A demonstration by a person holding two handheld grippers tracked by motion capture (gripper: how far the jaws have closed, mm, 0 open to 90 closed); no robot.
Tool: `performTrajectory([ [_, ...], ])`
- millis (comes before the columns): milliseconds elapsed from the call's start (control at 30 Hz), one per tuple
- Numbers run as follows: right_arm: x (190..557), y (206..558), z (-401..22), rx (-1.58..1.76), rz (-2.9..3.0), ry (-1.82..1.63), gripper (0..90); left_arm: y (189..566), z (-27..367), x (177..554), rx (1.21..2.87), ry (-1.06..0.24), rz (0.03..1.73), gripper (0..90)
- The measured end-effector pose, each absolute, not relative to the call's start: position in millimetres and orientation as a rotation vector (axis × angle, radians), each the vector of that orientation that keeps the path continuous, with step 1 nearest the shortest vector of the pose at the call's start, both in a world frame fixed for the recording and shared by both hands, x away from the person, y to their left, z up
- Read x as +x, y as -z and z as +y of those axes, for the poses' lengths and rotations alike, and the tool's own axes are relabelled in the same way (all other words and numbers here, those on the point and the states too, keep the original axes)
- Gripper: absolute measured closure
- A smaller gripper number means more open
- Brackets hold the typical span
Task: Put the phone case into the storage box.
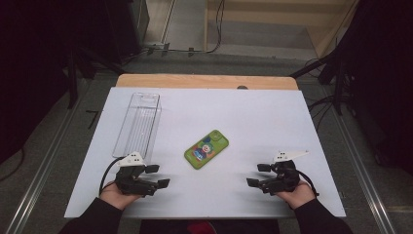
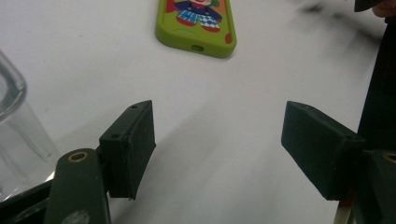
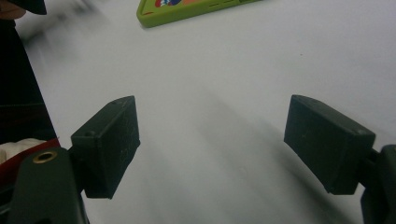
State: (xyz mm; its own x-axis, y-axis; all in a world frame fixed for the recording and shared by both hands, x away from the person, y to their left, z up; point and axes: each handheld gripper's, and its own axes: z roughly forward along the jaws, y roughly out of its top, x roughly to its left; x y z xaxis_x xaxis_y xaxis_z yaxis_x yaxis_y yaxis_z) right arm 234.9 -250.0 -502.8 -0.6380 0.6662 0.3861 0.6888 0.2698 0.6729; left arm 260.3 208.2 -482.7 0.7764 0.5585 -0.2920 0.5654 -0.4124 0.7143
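Two forearms in dark sleeves enter the high view from its bottom edge, each hand wrapped around a black gripper resting low over a white table [image 1: 272, 122]. Largest in the scene is that table, a pale sheet laid over a wooden top whose far strip shows beyond it. Next in size is a clear plastic tray [image 1: 138, 122], long and narrow, lying just ahead of the left gripper [image 1: 160, 175] and running away from it. The high view gives its whole outline; the left gripper view catches a glassy corner of it [image 2: 14, 140] close beside that gripper's left jaw. Smaller again is a green phone case [image 1: 206, 148], lying flat between the two grippers and a little ahead of both, apart from each. From above it is a rounded lime-green rectangle set at a slant, printed with a colourful cartoon figure. The left gripper view shows its near end [image 2: 196, 23], with a small oval slot in the green rim and the figure's red, blue and white clothing. The right gripper view shows a thin green edge with a strip of orange [image 3: 187, 9], far ahead and to the left. Both the left gripper and the right gripper [image 1: 258, 174] have their jaws spread wide with bare table between the pads, holding nothing.
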Motion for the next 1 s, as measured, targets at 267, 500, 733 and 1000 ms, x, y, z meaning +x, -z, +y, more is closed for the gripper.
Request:
performTrajectory([
  [267,234.7,502.8,-249.9,-1.323,-2.481,1.335,16.5,477.2,200.7,262.2,2.091,0.013,0.826,24.2],
  [500,235.0,503.0,-249.9,-1.319,-2.485,1.334,16.5,471.8,192.5,263.8,2.119,0.021,0.797,22.8],
  [733,235.6,503.6,-249.3,-1.316,-2.479,1.332,16.5,468.4,185.2,266.9,2.128,0.034,0.784,22.5],
  [1000,235.2,503.5,-249.7,-1.320,-2.484,1.329,16.5,459.6,176.5,271.2,2.132,0.083,0.783,19.6],
])
